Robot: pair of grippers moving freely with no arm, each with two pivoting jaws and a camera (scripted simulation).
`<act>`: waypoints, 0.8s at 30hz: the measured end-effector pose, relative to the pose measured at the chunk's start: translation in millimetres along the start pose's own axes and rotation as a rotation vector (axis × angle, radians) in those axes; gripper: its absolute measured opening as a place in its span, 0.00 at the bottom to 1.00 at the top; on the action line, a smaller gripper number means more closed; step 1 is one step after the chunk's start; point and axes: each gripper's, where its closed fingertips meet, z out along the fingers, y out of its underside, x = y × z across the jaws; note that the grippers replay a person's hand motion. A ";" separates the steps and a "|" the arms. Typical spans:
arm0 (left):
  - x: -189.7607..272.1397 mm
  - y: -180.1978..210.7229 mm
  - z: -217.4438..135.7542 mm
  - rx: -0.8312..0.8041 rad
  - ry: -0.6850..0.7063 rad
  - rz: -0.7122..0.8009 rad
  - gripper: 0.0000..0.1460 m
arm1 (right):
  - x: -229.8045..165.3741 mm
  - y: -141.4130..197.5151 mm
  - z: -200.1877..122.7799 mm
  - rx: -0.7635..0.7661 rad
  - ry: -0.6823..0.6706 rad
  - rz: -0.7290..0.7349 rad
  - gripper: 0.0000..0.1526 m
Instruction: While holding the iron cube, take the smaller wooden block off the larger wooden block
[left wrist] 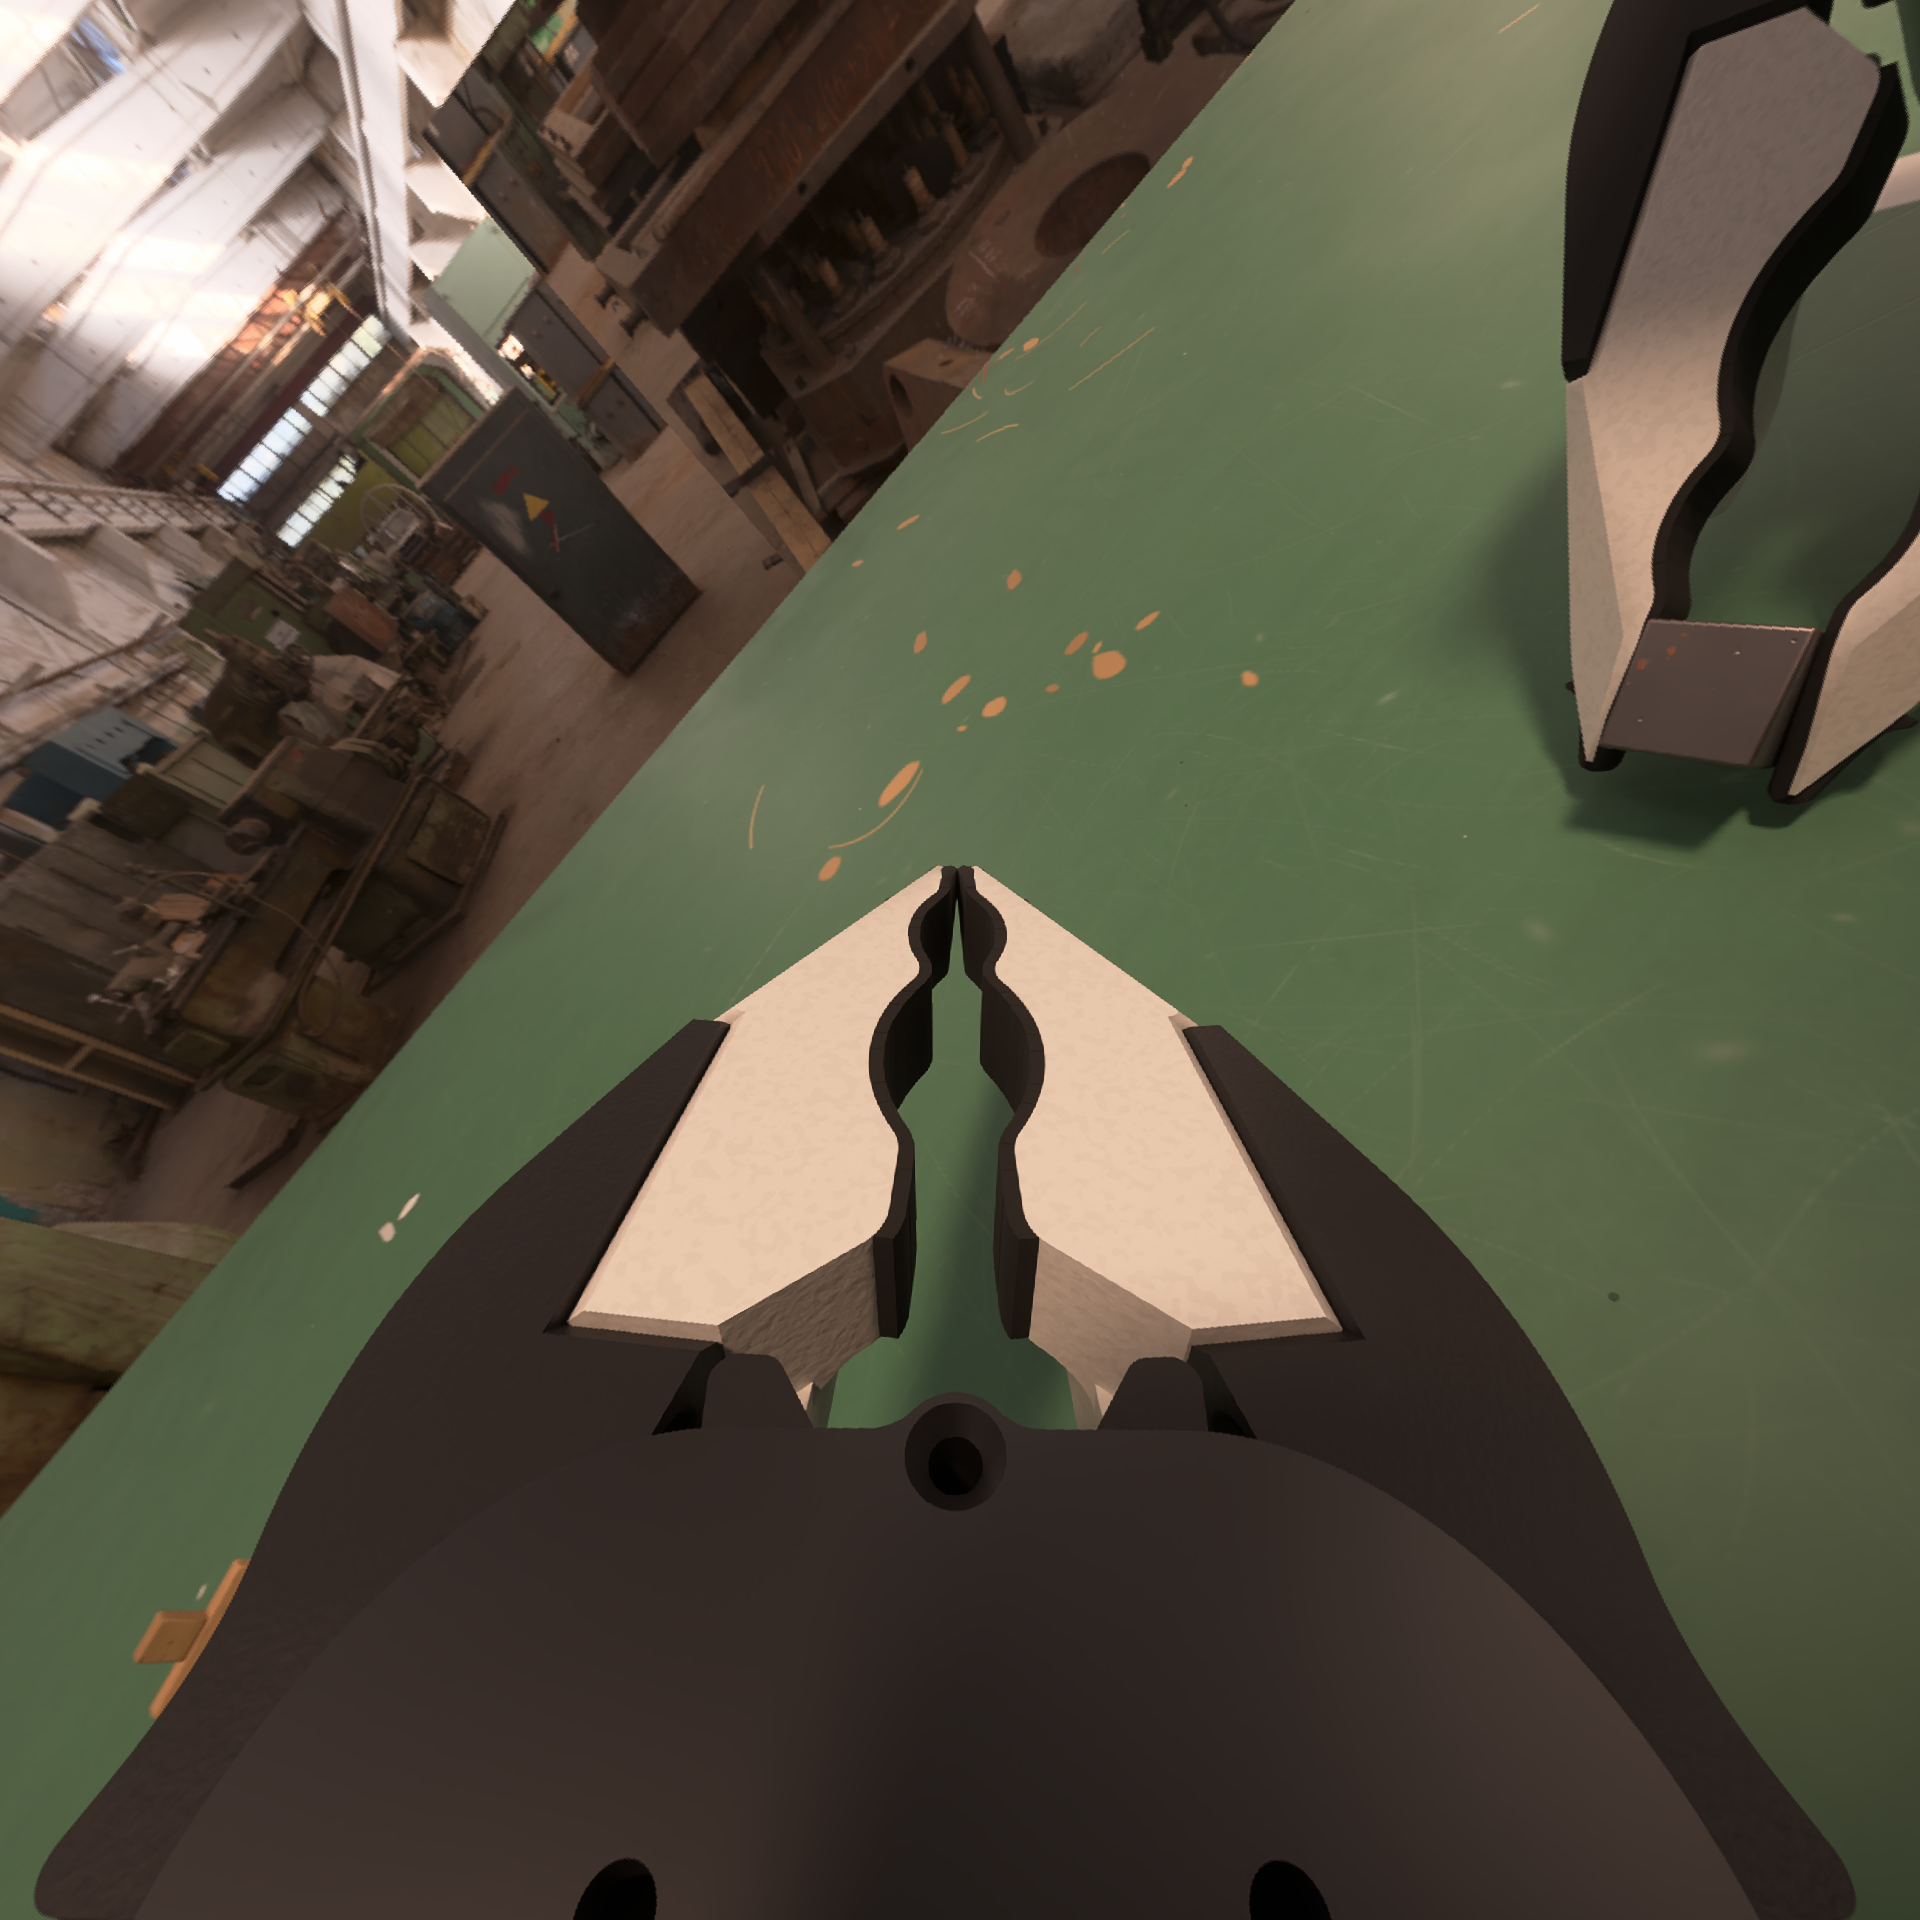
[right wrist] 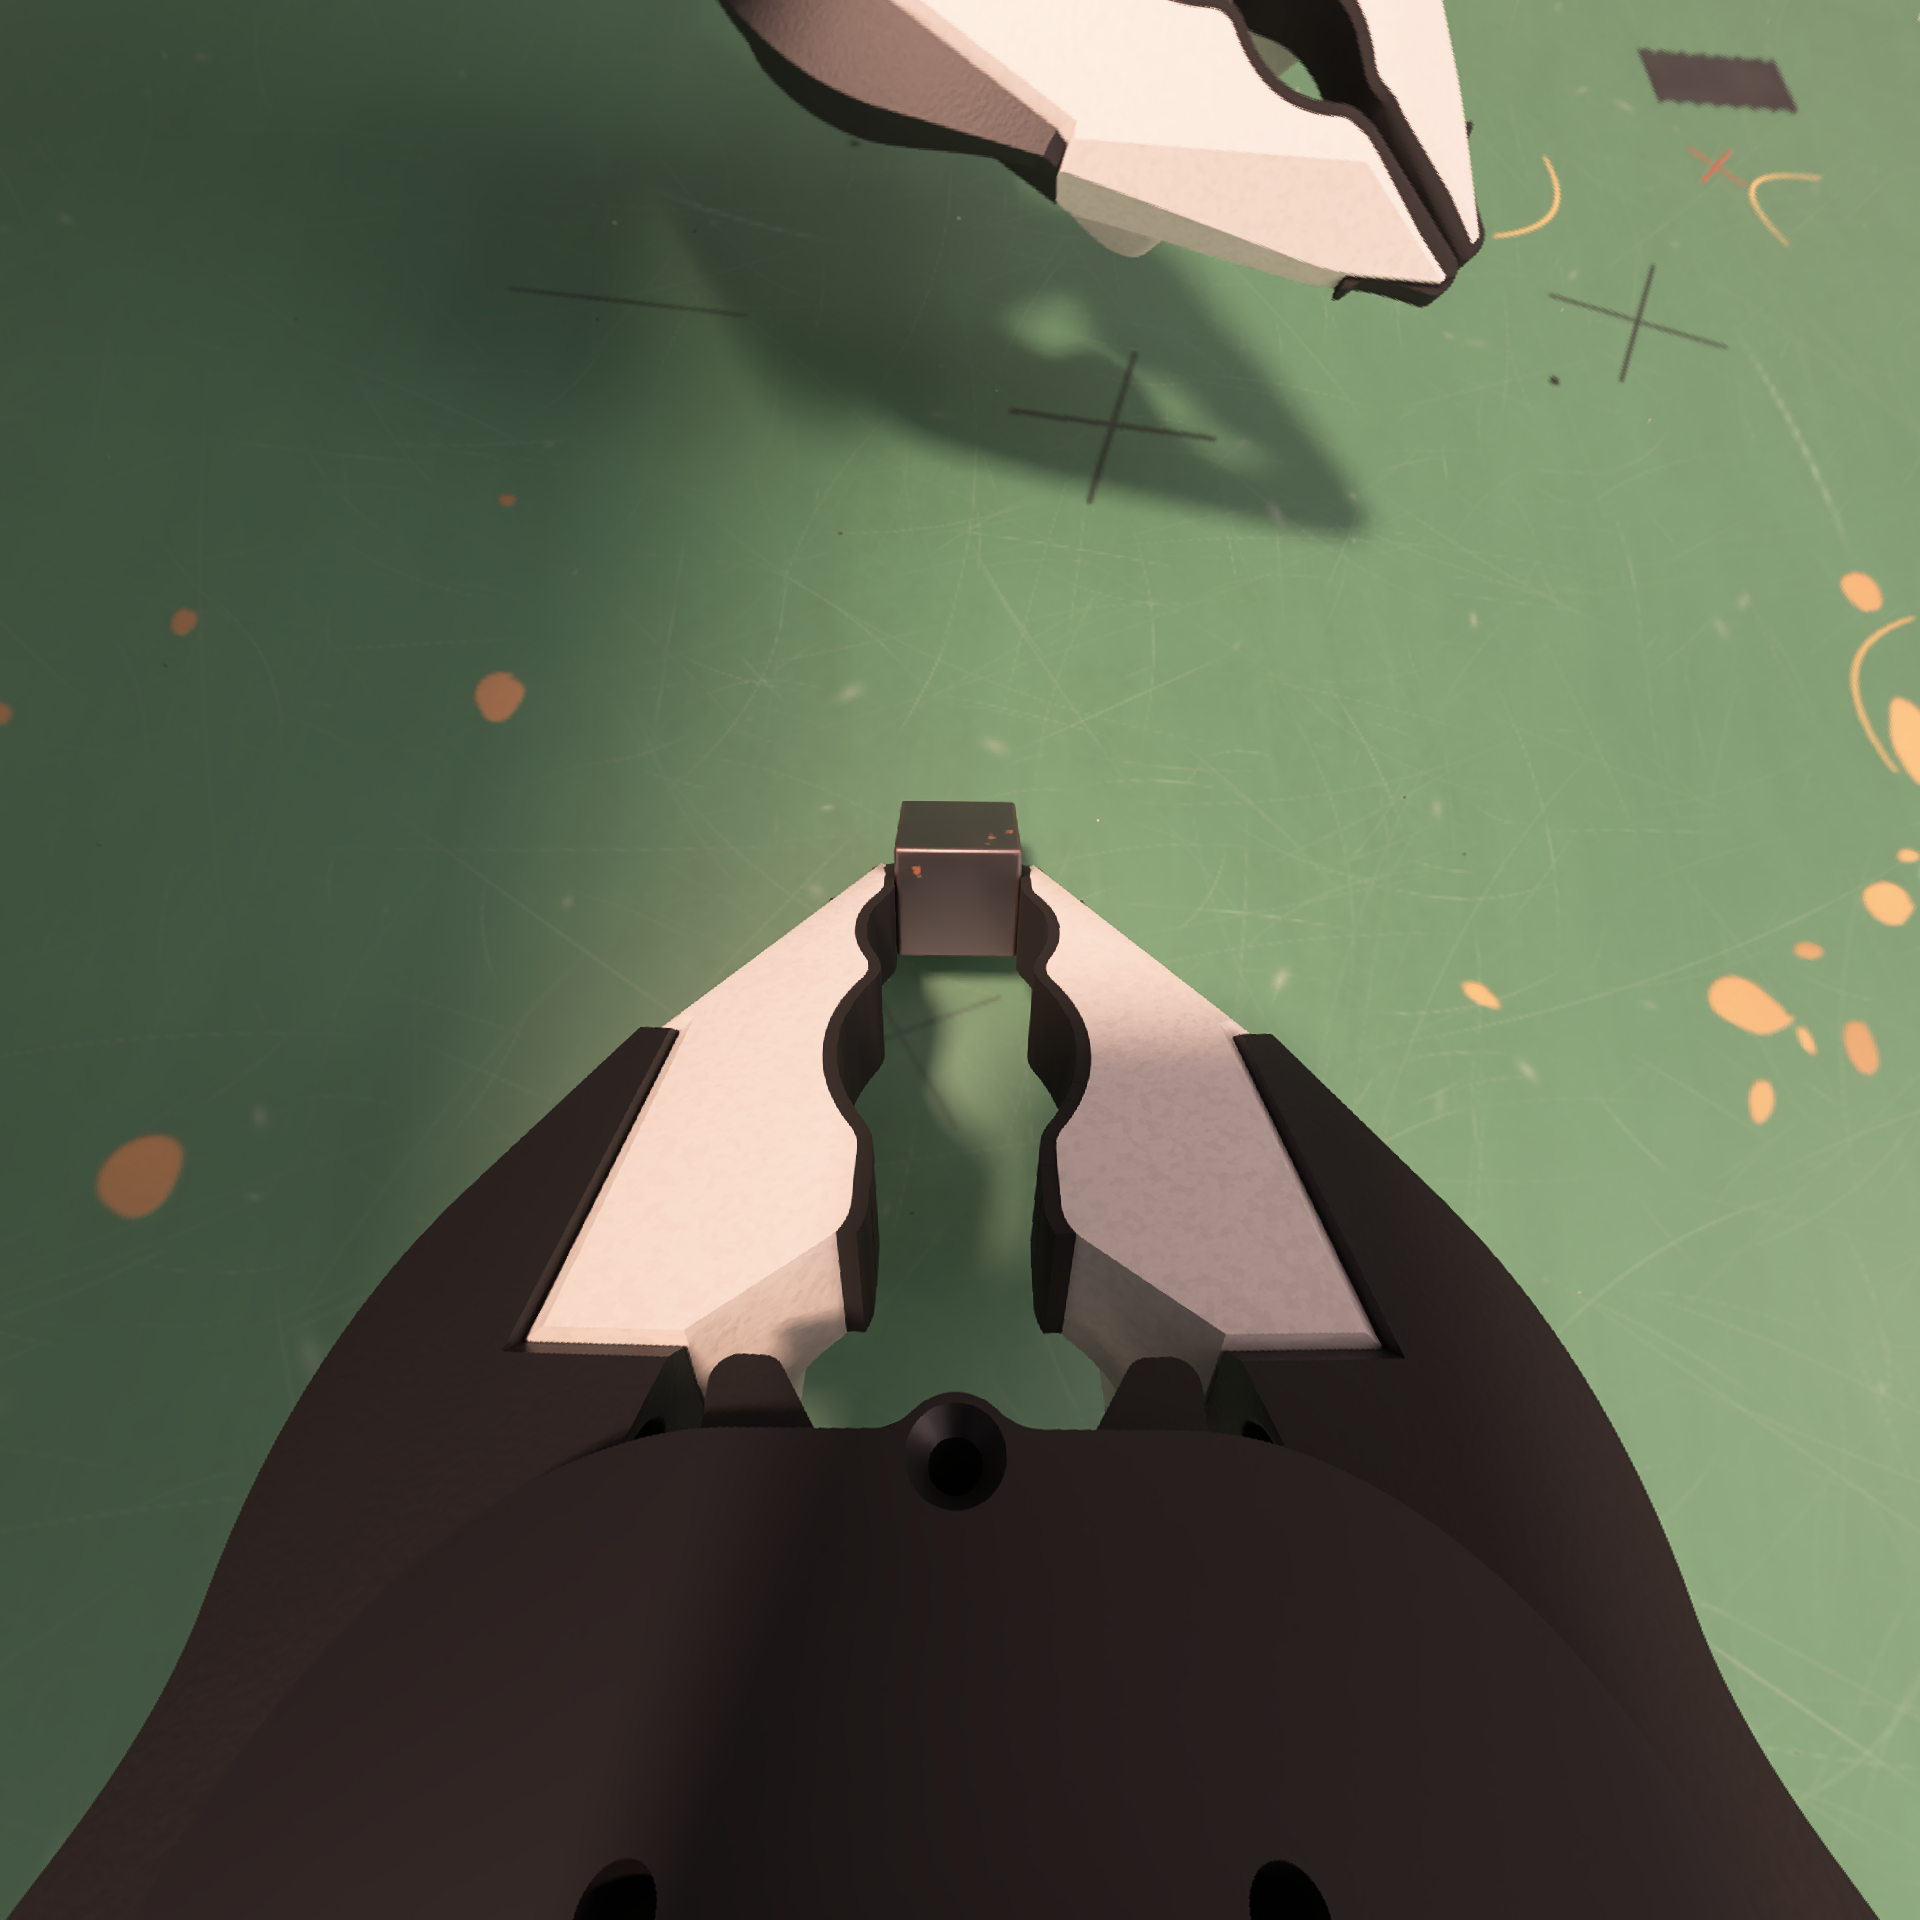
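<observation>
My right gripper [right wrist: 956, 894] is shut on the small grey iron cube [right wrist: 956, 883] and holds it at its fingertips just above the green table [right wrist: 1403, 727]. In the left wrist view this gripper [left wrist: 1704, 732] and the cube [left wrist: 1704, 681] sit at the upper right. My left gripper [left wrist: 956, 873] is shut and empty, low over the table. It also shows at the top of the right wrist view [right wrist: 1444, 275]. A bit of tan wooden block [left wrist: 177, 1636] peeks out at the lower left, mostly hidden behind my left gripper's body.
The table's [left wrist: 1351, 1039] far edge runs diagonally across the left wrist view, with a workshop hall beyond it. Orange paint spots [left wrist: 1107, 665] and thin black cross marks [right wrist: 1112, 426] lie on the surface. A dark rectangular patch [right wrist: 1714, 81] sits at the top right.
</observation>
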 end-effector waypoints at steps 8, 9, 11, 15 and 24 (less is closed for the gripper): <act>6.3 -5.6 -0.7 -0.020 0.057 -0.042 0.00 | -2.6 -1.4 0.6 0.000 0.060 -0.034 0.14; 4.6 -9.1 -1.6 -0.010 0.063 -0.072 0.00 | -2.7 -1.6 0.5 0.001 0.067 -0.042 0.14; -4.7 -19.4 -7.9 0.029 0.074 -0.173 0.00 | -2.5 -1.7 0.3 0.001 0.079 -0.047 0.14; -55.2 -34.5 -45.4 0.130 0.026 -0.395 0.00 | -2.5 -1.9 0.3 -0.001 0.103 -0.044 0.14; -136.6 96.5 -134.0 -0.591 0.259 -0.504 0.01 | -2.0 -1.6 0.8 -0.003 0.063 0.004 0.14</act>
